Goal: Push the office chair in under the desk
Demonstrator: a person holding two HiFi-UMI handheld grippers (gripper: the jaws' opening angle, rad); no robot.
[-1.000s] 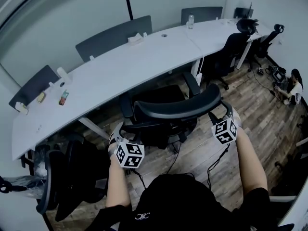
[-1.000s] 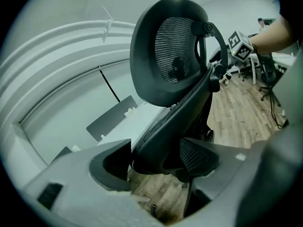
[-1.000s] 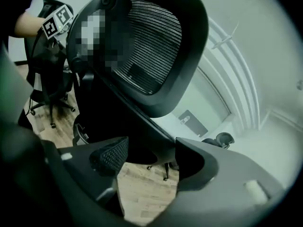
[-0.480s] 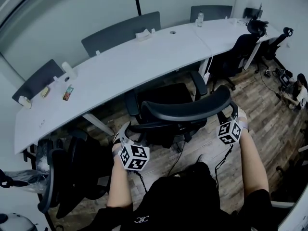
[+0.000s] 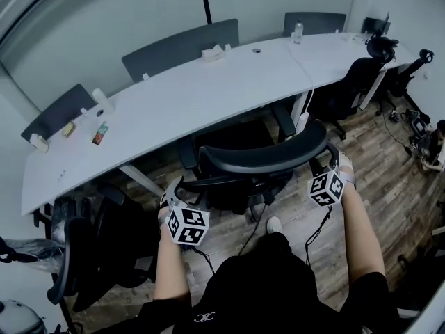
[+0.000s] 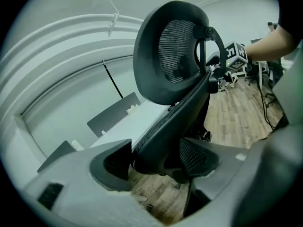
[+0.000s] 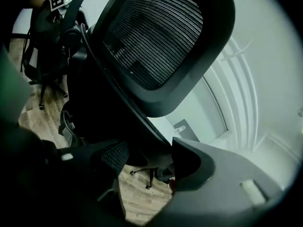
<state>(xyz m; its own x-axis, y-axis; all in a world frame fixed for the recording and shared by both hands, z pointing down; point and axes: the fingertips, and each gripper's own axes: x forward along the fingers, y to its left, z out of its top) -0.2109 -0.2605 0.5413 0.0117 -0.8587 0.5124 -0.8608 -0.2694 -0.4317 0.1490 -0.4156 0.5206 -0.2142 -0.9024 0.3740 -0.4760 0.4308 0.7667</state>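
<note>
Office chair stands facing the long white desk, its seat partly tucked under the desk edge and its curved black back standing out over the wooden floor. Two grippers have hold of that back, one on each side. The left gripper is at the left end of the back's frame; in the left gripper view its jaws are closed down on the black frame edge, which runs up between the two pads to the mesh headrest. The right gripper is at the right end of the frame, and in its own view the jaws are likewise pinched on the frame bar, the mesh panel rising just above them.

Counting round the room: one other black chair close by at the person's left, more black chairs at the far right end of the desk, though I can't tell exactly how many. Three grey panels stand along the desk's far side. One bottle sits on the desktop.
</note>
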